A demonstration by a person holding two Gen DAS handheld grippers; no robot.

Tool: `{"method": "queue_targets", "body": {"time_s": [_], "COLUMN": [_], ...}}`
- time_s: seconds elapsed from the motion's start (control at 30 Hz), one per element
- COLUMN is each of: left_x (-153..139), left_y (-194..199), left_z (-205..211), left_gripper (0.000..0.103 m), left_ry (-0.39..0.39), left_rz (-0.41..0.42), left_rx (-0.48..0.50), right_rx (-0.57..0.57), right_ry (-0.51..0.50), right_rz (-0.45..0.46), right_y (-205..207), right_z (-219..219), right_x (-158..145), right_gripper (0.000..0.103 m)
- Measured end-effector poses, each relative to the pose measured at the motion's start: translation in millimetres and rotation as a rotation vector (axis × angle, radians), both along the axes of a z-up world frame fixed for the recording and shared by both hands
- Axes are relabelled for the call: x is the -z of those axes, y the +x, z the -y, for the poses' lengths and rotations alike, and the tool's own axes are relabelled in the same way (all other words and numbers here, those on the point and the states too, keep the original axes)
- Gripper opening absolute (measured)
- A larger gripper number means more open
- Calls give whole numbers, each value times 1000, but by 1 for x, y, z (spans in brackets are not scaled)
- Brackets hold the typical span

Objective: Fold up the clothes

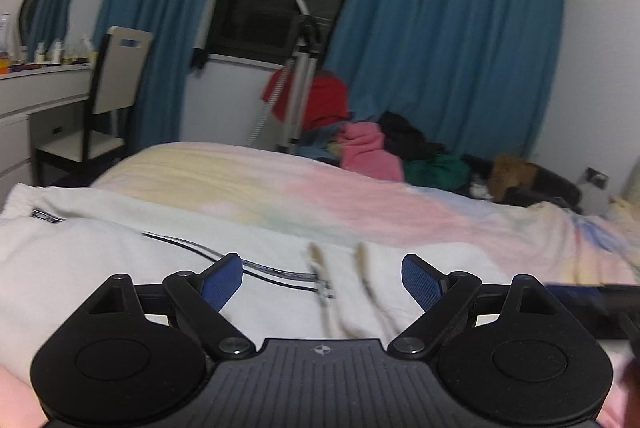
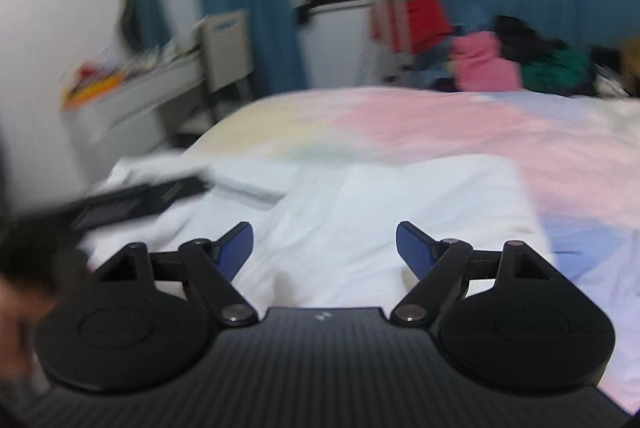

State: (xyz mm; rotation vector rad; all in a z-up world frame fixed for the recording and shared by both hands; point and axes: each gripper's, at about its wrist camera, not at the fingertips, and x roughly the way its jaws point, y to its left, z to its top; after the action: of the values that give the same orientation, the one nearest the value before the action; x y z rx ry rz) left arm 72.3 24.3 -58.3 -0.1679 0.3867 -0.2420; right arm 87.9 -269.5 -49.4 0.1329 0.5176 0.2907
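Garment (image 2: pixel 384 212), white, lies on the bed (image 2: pixel 460 124), partly folded flat. Left tool (image 1: pixel 322 282) and right tool (image 2: pixel 324 248): jaws apart, empty. Pile (image 1: pixel 384 144) beyond appears unfolded; much remains.

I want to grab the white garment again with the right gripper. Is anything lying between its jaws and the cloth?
Nothing visible. The right gripper has its jaws open, directly over the white garment on the bed. The left gripper is off to one side.
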Motion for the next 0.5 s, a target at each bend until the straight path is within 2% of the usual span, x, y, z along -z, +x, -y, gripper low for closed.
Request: {"method": "queue_targets", "body": {"time_s": [0.13, 0.27, 0.37, 0.5], "left_x": [11, 27, 46, 65], "left_y": [-12, -15, -4, 11], "left_z": [30, 69, 87, 86], "left_gripper": [85, 74, 69, 58], "left_ry": [28, 175, 252, 240], "left_rz": [26, 82, 24, -62], "left_rx": [120, 212, 253, 207], "right_rx": [170, 262, 273, 278], "right_ry": [32, 52, 87, 109], "right_rz": [-64, -123, -141, -162], "right_y": [11, 13, 10, 21], "right_z": [26, 39, 40, 44], "right_x": [16, 27, 30, 35], "right_gripper": [80, 80, 80, 80]}}
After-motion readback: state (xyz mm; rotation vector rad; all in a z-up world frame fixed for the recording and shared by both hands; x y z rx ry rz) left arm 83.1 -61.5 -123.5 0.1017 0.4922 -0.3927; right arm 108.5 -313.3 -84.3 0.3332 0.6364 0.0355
